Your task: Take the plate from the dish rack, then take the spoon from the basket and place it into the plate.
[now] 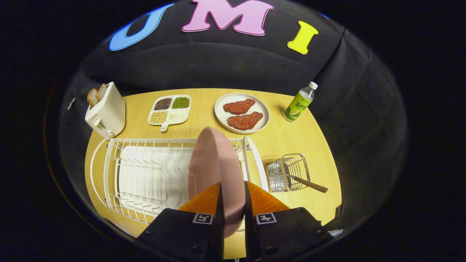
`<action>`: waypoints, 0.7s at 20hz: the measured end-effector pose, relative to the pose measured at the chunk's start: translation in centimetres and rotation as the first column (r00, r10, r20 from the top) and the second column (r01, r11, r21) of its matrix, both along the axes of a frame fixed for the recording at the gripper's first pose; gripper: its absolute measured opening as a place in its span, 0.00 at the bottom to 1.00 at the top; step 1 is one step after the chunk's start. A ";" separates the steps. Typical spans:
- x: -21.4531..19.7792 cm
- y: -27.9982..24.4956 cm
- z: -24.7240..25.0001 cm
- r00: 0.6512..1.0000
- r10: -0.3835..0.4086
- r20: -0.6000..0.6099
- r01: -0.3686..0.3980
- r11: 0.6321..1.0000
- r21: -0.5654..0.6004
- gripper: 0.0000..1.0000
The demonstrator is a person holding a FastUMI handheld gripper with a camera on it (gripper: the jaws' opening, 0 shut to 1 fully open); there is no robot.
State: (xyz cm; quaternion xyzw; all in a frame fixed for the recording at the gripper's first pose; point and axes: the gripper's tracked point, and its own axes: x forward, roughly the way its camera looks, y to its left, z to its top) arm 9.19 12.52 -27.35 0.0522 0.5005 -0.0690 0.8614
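The gripper clamps both fingers on the near rim of the pink plate, held on edge as it stood in the dish rack at the table's near edge. Right of the rack, the spoon leans in the wire basket, handle out for grasping.

Pink plate, white dish rack, yellow table.
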 end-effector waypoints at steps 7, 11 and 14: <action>1.8 -0.5 3.1 0.994 0.114 -0.003 -0.113 0.977 -0.178 0.25; 2.0 -0.7 5.5 0.988 0.145 0.049 -0.135 0.976 -0.170 0.25; 0.7 -0.9 6.4 0.989 0.124 0.083 -0.121 0.992 -0.035 0.25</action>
